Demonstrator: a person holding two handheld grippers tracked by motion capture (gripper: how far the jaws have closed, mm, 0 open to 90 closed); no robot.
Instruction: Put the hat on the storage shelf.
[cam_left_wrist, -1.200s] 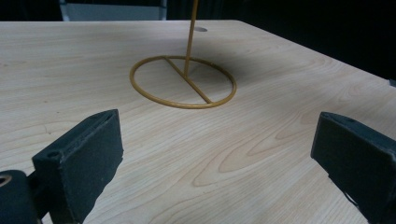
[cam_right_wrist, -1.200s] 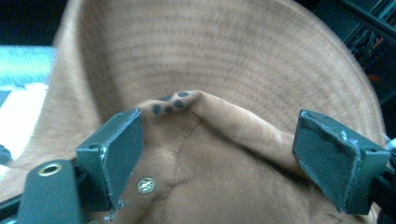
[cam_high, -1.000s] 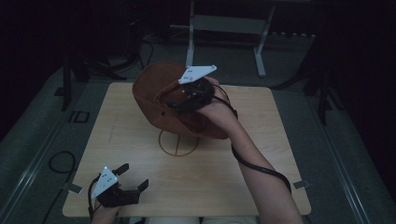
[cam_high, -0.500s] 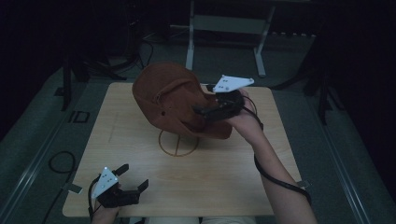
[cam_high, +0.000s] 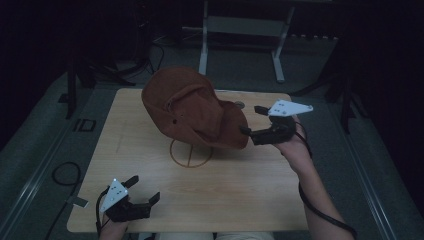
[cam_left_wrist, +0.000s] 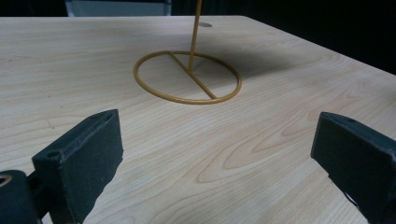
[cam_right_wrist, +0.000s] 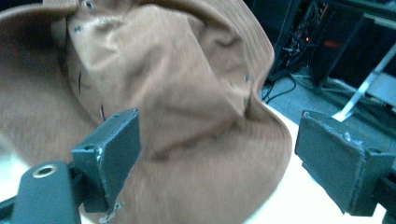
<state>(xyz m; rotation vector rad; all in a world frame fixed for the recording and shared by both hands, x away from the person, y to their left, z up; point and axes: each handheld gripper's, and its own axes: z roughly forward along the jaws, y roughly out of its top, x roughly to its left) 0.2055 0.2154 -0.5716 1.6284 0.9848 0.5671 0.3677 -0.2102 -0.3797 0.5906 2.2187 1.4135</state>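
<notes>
A brown brimmed hat (cam_high: 192, 107) hangs on a thin yellow wire stand (cam_high: 191, 152) at the middle of the wooden table (cam_high: 250, 185). My right gripper (cam_high: 251, 121) is open just right of the hat's brim, with nothing between its jaws. In the right gripper view the hat (cam_right_wrist: 163, 102) looms close ahead of the spread jaws. My left gripper (cam_high: 143, 189) rests open near the table's front left corner. The left gripper view looks across the wood to the stand's ring base (cam_left_wrist: 187, 77) and its upright rod.
A small round hole (cam_high: 239, 105) marks the table behind the hat. Beyond the far edge stands a grey metal frame (cam_high: 240, 30) on the floor. A cable loop (cam_high: 65, 172) lies on the floor at the left.
My right gripper has drawn away from the top of the hat, moving right and down to beside the brim. The hat stays on the stand. The left gripper has not moved.
</notes>
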